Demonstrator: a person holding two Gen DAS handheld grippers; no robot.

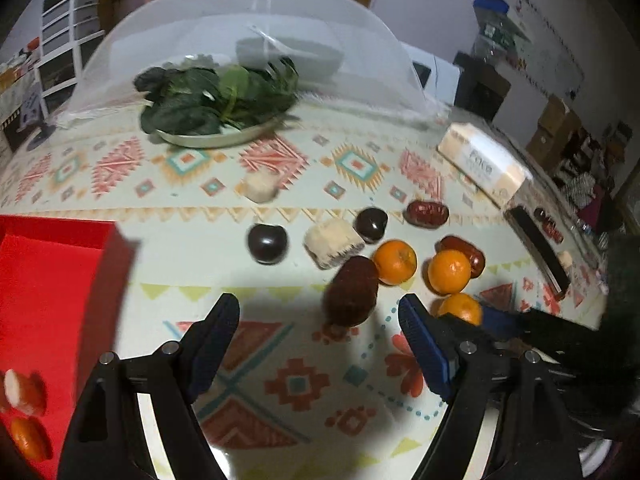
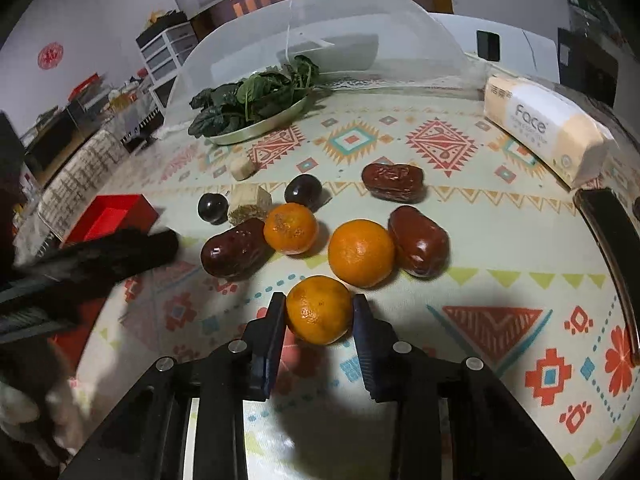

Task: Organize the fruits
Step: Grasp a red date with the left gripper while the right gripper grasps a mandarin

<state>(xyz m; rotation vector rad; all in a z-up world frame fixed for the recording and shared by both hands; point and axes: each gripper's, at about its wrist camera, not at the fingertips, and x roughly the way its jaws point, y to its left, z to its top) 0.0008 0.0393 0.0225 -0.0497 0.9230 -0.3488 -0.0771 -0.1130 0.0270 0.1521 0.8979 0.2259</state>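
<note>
My right gripper [image 2: 319, 312] is shut on the nearest mandarin [image 2: 319, 309], which rests on the patterned tablecloth; that mandarin also shows in the left wrist view [image 1: 461, 308]. Two more mandarins [image 2: 361, 253] [image 2: 290, 228], three red dates [image 2: 233, 253] [image 2: 419, 241] [image 2: 393, 182] and two dark plums [image 2: 303, 191] [image 2: 213, 207] lie beyond it. My left gripper [image 1: 319, 316] is open and empty, just short of a red date [image 1: 352, 291]. A red box [image 1: 44, 288] at the left holds mandarin pieces [image 1: 28, 438].
Two beige cake cubes [image 2: 249, 199] [image 2: 242, 167] lie among the fruit. A metal plate of spinach [image 2: 256, 106] sits under a mesh food cover [image 2: 320, 40] at the back. A tissue pack [image 2: 544, 128] and a dark tray [image 2: 612, 240] lie at the right.
</note>
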